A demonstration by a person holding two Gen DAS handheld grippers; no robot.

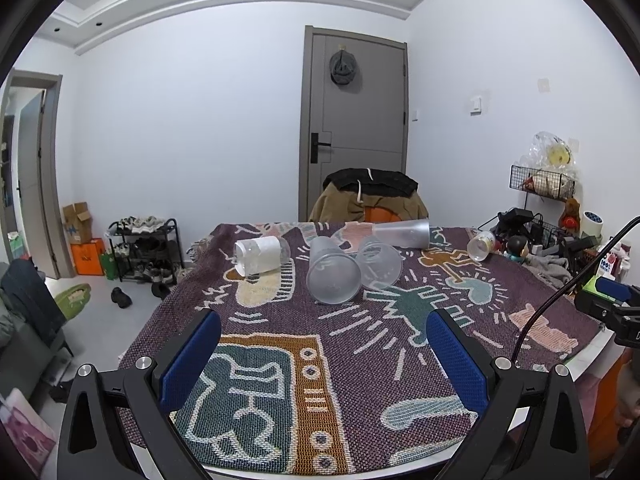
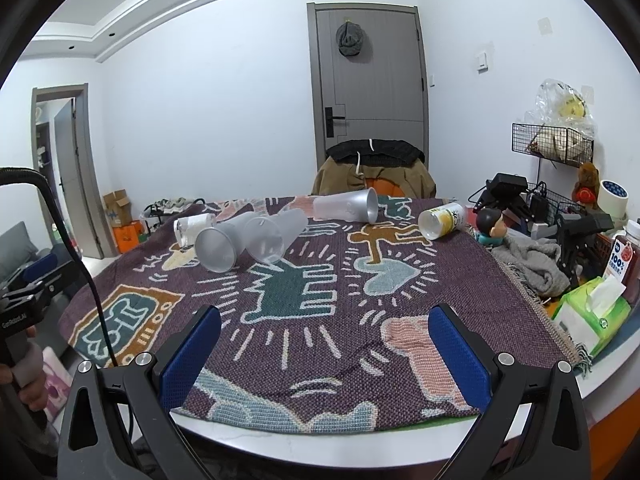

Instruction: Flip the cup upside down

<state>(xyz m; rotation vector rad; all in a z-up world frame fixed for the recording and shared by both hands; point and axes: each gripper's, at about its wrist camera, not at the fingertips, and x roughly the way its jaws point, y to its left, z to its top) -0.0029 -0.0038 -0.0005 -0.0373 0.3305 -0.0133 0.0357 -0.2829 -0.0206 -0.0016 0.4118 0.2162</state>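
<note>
Nothing is flipped yet, I judge: 5 cups lie on their sides on the tabletop (image 2: 400, 448), the nearest frosted cup (image 1: 333, 277) at my left claw's (image 1: 323, 344) 12 o'clock. Left and right claw (image 2: 324, 340) both gape apart, empty, well short.

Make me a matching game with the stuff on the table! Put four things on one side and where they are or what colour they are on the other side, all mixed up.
Things:
1. cup with the yellow label
2. tissue pack
3. tall frosted cup
4. left tool

Clues:
A. green, at the table's right edge
B. blue pads, jaws wide apart
C. on its side near the far end of the blanket, in front of the chair
D. on its side beside the little toy figure

Pairs: 1-D, 2-A, 3-C, 4-B
</note>
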